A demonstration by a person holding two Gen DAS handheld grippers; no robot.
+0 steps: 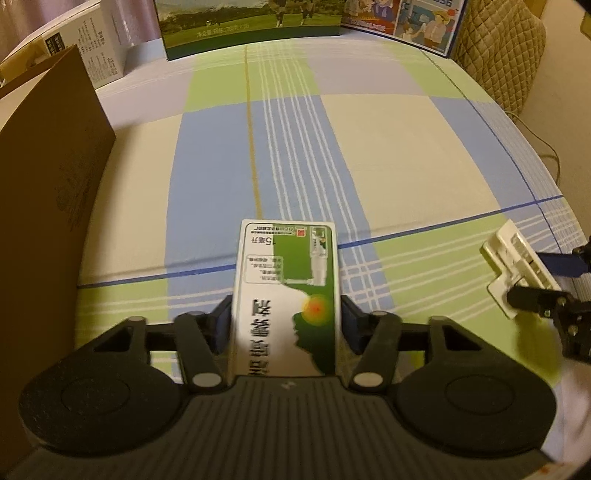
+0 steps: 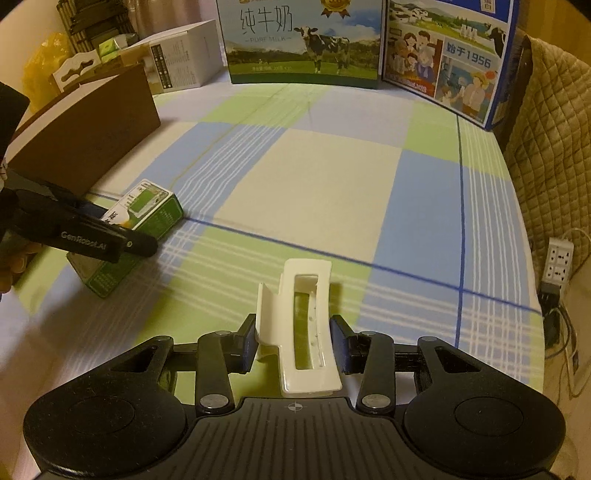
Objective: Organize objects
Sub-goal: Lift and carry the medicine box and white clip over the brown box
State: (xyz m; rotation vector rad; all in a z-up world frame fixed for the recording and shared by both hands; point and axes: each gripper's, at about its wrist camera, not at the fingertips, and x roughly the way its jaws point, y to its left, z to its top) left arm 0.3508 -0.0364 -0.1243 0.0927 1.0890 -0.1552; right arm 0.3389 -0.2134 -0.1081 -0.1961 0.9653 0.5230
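in the left wrist view, the left gripper [image 1: 286,321] pinches a green-and-white medicine box [image 1: 284,295] at 6 o'clock, its blue pads pressed on the box's two long sides, the box pointing away along the fingers over the checked tablecloth [image 1: 369,147]. at 3 o'clock the right gripper [image 1: 524,280] shows at the frame edge with a white hair claw clip [image 1: 513,254] in it. a brown cardboard box [image 1: 48,177] stands at 9 o'clock, a white carton [image 1: 99,44] at 11 o'clock, and a green milk carton [image 1: 251,26] at 12 o'clock.

in the right wrist view, the right gripper [image 2: 293,343] is closed on the white hair claw clip [image 2: 303,332] at 6 o'clock, pads against its sides, the clip lying lengthwise between the fingers. the left gripper [image 2: 110,236] sits at 9 o'clock, holding the medicine box [image 2: 136,229] low over the cloth. farther off, the brown cardboard box [image 2: 92,129] is at 10 o'clock, the white carton [image 2: 184,59] at 11 o'clock, the green milk carton [image 2: 303,40] at 12 o'clock, a blue milk carton [image 2: 450,55] at 1 o'clock. a quilted cover [image 2: 546,155] hangs at 2 o'clock, and a white power strip [image 2: 557,262] lies at 3 o'clock.
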